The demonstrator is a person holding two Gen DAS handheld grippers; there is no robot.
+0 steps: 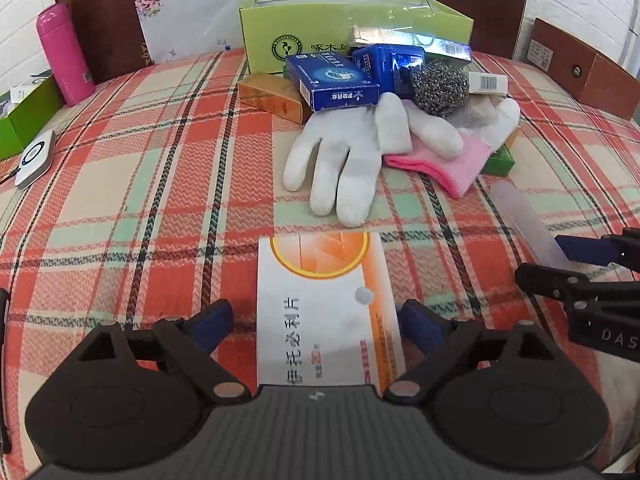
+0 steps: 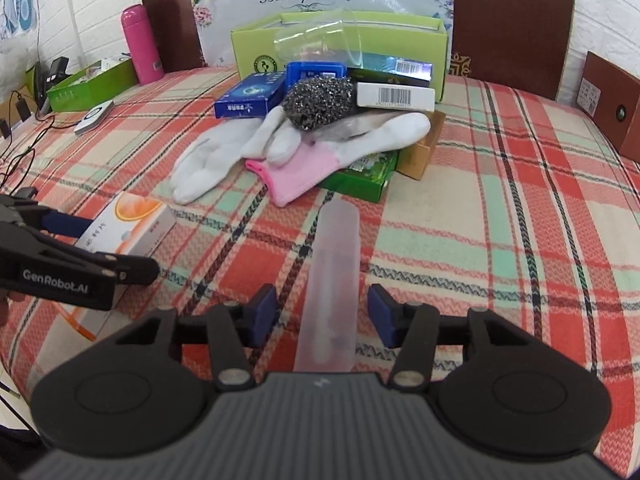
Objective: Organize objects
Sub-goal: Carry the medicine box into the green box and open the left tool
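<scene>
My left gripper [image 1: 318, 326] is open, its blue pads on either side of a white and orange medicine box [image 1: 324, 304] lying on the plaid cloth; a gap shows on both sides. My right gripper [image 2: 322, 314] is open around a frosted translucent tube case [image 2: 332, 280] that lies lengthwise between the pads, not touching them. The box also shows in the right wrist view [image 2: 128, 228], the case in the left wrist view [image 1: 524, 216]. Beyond lies a pile: white gloves with pink cuffs [image 1: 344, 160], a steel scourer [image 2: 320, 100], blue boxes [image 1: 332, 80], a green box [image 2: 360, 176].
An open light-green carton [image 2: 340, 44] stands behind the pile, with a clear plastic cup [image 2: 320, 40] in front of it. A pink flask [image 1: 64, 56], a green tray [image 2: 92, 84] and a white device [image 1: 36, 158] are at left. Brown boxes [image 2: 612, 100] stand at right.
</scene>
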